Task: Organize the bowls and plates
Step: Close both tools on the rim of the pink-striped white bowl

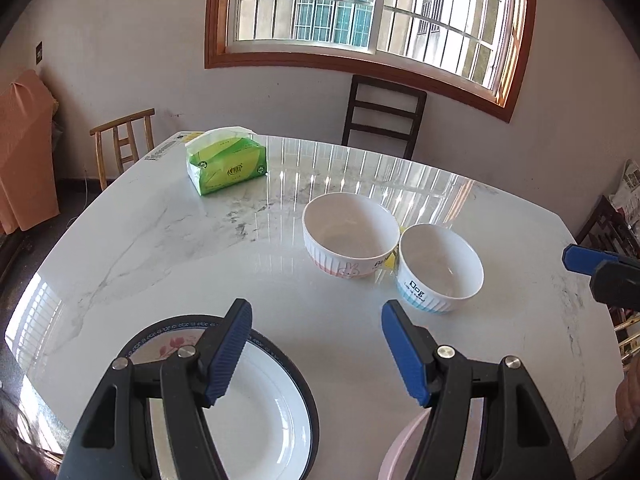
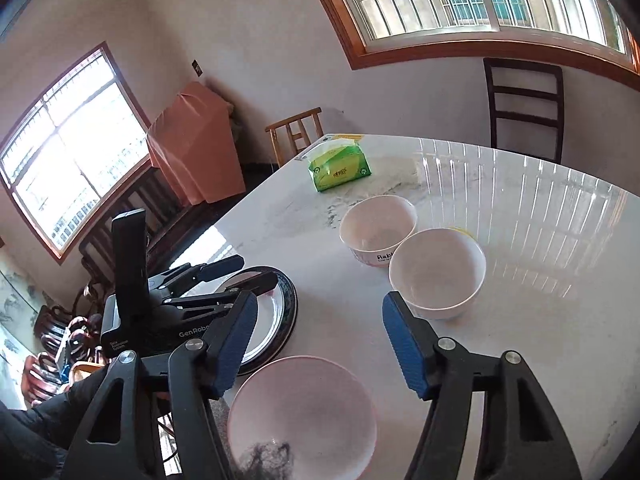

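At the lower left of the left wrist view, a dark-rimmed plate (image 1: 264, 412) with a white centre and a pink flower print is being shown lying flat on the marble table (image 1: 160, 248), partly covered by the left gripper (image 1: 316, 354), whose blue-padded jaws are being held spread with nothing between them. A pink bowl (image 2: 302, 412) is being seen at the bottom centre of the right wrist view, just beside the plate; only its pale rim is showing at the bottom edge of the left wrist view. The right gripper (image 2: 320, 344) is being held over this bowl with its jaws apart and nothing pinched. To the right of centre, two white bowls are being shown standing upright and touching each other: the rabbit bowl (image 1: 350, 236) farther back and the dog bowl (image 1: 440, 268) nearer, with a small yellow thing (image 1: 390, 262) showing between them that cannot be told. A green tissue pack (image 1: 226, 166) is being seen toward the upper left of the table, well apart from the bowls. Beyond the table's far edge, a dark chair (image 1: 384, 114) and a light wooden chair (image 1: 124, 140) are being shown against the wall, under a barred window (image 1: 368, 8).
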A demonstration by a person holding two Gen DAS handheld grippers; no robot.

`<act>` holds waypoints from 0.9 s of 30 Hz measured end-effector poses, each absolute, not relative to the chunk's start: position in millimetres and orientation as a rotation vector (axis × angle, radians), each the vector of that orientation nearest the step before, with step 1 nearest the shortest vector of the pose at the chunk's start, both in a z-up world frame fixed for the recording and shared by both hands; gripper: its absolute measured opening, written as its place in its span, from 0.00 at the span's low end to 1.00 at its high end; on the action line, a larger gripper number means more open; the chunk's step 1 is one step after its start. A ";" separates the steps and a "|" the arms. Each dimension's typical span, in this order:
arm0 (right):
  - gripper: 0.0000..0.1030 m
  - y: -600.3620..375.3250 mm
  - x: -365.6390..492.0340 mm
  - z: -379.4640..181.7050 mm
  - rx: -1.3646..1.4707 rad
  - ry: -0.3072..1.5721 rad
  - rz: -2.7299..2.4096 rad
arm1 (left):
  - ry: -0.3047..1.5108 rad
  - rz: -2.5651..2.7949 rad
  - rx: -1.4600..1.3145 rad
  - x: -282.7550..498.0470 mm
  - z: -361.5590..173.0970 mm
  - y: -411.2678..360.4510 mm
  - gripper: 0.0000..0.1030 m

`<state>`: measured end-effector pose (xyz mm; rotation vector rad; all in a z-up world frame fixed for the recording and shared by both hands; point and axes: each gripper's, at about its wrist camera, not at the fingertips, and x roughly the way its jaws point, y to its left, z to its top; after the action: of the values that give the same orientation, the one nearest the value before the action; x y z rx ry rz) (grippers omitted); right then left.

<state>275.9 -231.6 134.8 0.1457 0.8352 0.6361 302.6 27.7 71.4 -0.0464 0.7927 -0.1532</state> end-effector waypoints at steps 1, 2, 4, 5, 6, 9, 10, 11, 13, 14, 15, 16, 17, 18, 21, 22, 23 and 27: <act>0.60 -230.5 285.5 133.4 0.123 0.844 0.643 | 0.797 -0.141 -0.036 308.5 69.2 25.7 0.67; 0.60 -229.9 294.8 132.2 0.102 0.848 0.638 | 0.802 -0.129 -0.024 314.7 67.0 23.4 0.67; 0.60 -230.7 315.1 127.9 0.076 0.870 0.638 | 0.813 -0.114 -0.012 326.0 62.7 20.3 0.67; 0.60 -232.0 325.7 125.6 0.073 0.882 0.640 | 0.818 -0.110 -0.012 331.0 60.5 19.8 0.67; 0.60 -233.3 334.4 123.8 0.068 0.889 0.637 | 0.824 -0.106 -0.014 335.9 58.5 19.3 0.67; 0.60 -237.2 359.8 116.0 0.061 0.918 0.638 | 0.836 -0.092 -0.015 350.9 54.7 18.5 0.67; 0.60 -238.7 368.3 113.4 0.058 0.926 0.627 | 0.839 -0.084 -0.011 355.9 54.0 17.5 0.67; 0.60 -240.1 376.0 110.4 0.060 0.935 0.616 | 0.840 -0.076 -0.006 360.6 53.4 16.3 0.67; 0.60 -240.8 391.0 105.4 0.064 0.955 0.609 | 0.841 -0.068 0.009 369.2 52.3 12.5 0.67; 0.60 -239.8 397.4 102.6 0.057 0.961 0.600 | 0.844 -0.059 0.019 373.5 51.2 11.0 0.67; 0.60 -239.0 403.7 99.7 0.059 0.971 0.596 | 0.847 -0.051 0.026 377.4 50.2 9.8 0.67; 0.60 -238.6 410.5 96.3 0.074 0.982 0.602 | 0.850 -0.049 0.029 381.0 49.1 9.3 0.67; 0.60 -237.9 415.5 94.0 0.087 0.992 0.608 | 0.852 -0.048 0.030 384.5 48.4 8.9 0.67; 0.60 -235.9 420.5 91.9 0.089 1.001 0.610 | 0.853 -0.041 0.031 387.6 47.9 9.0 0.67; 0.60 -227.3 437.6 83.5 0.080 1.031 0.607 | 0.872 -0.034 0.012 398.5 43.6 11.5 0.67; 0.60 -224.7 441.4 80.8 0.081 1.039 0.609 | 0.880 -0.039 0.004 401.8 42.0 11.9 0.67; 0.60 -222.6 445.5 78.3 0.080 1.047 0.610 | 0.887 -0.037 0.000 404.9 40.4 12.1 0.67; 0.60 -212.5 457.3 69.3 0.067 1.075 0.612 | 0.907 -0.032 0.014 413.1 34.9 9.6 0.67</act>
<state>457.3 -212.5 69.3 0.0666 1.0745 0.6124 413.1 9.6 34.9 0.0137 0.9066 -0.0315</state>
